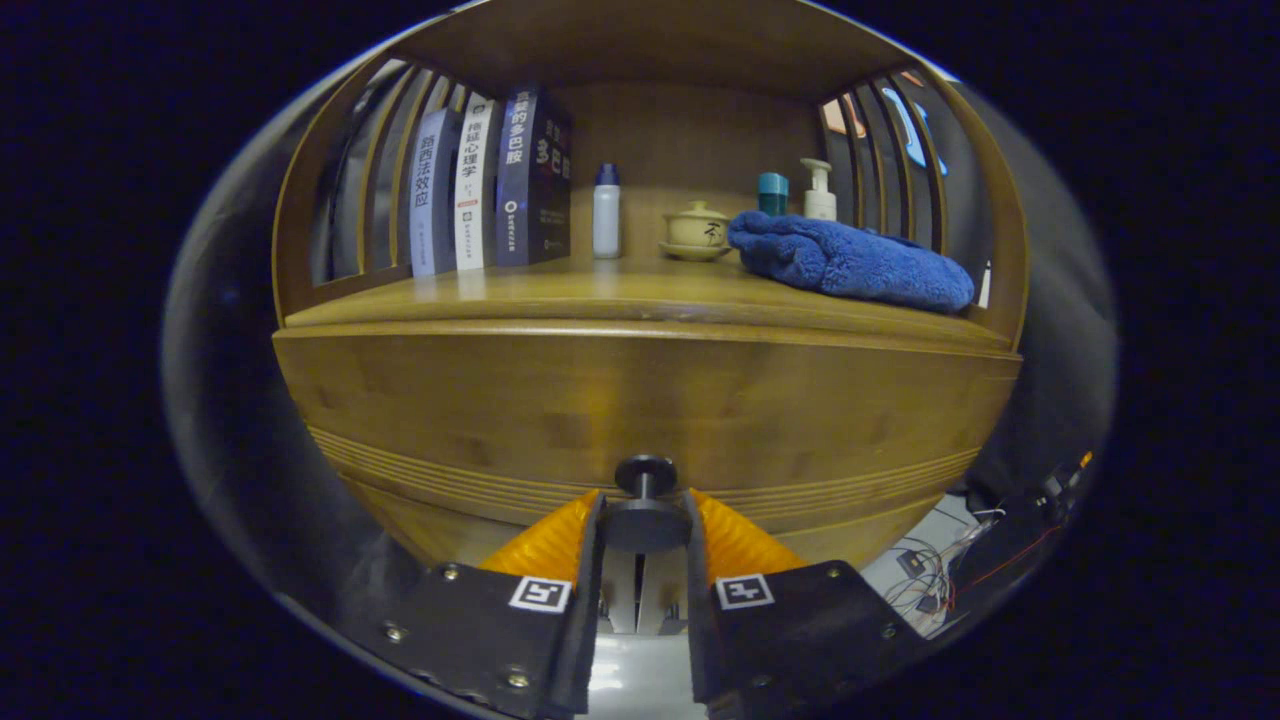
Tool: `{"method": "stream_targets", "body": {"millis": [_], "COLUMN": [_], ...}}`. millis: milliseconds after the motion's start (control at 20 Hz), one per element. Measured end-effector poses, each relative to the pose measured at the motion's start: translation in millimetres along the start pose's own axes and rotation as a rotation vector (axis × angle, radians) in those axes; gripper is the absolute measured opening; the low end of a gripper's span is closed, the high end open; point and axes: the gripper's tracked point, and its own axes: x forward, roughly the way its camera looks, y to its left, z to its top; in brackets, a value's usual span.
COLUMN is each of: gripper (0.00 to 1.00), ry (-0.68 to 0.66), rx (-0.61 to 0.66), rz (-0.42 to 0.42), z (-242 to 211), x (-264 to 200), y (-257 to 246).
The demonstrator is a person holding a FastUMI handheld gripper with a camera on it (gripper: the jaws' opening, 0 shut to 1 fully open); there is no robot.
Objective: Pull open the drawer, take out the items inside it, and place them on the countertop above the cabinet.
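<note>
The wooden drawer front [640, 400] fills the space just ahead of my fingers. Its dark round knob [645, 505] sticks out at the bottom middle and sits between my two fingers. My gripper [645, 520] is shut on the knob, one finger pressing on each side of it. The countertop [560, 295] above the drawer is a wooden shelf inside the cabinet. The drawer's inside is hidden.
On the countertop stand three books [490, 185] at the left, a white bottle [606, 212], a lidded ceramic cup [697, 230], a teal-capped jar [772, 193], a pump bottle [819, 190] and a folded blue towel [850, 262]. Cables [930, 580] lie on the floor at the lower right.
</note>
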Motion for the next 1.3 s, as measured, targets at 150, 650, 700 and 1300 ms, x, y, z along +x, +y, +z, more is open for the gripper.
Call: {"method": "stream_targets", "body": {"millis": [150, 650, 700, 1300], "gripper": [0.32, 0.32, 0.32, 0.32], "ry": [0.009, 0.046, 0.052, 0.108], "rx": [0.001, 0.025, 0.026, 0.015], "rz": [-0.005, -0.057, -0.065, -0.112], "z": [-2.5, -35.6, -40.0, -72.6], "x": [-4.6, -79.9, -89.6, -162.9], "y": [-1.4, -4.6, -6.3, -2.8]}}
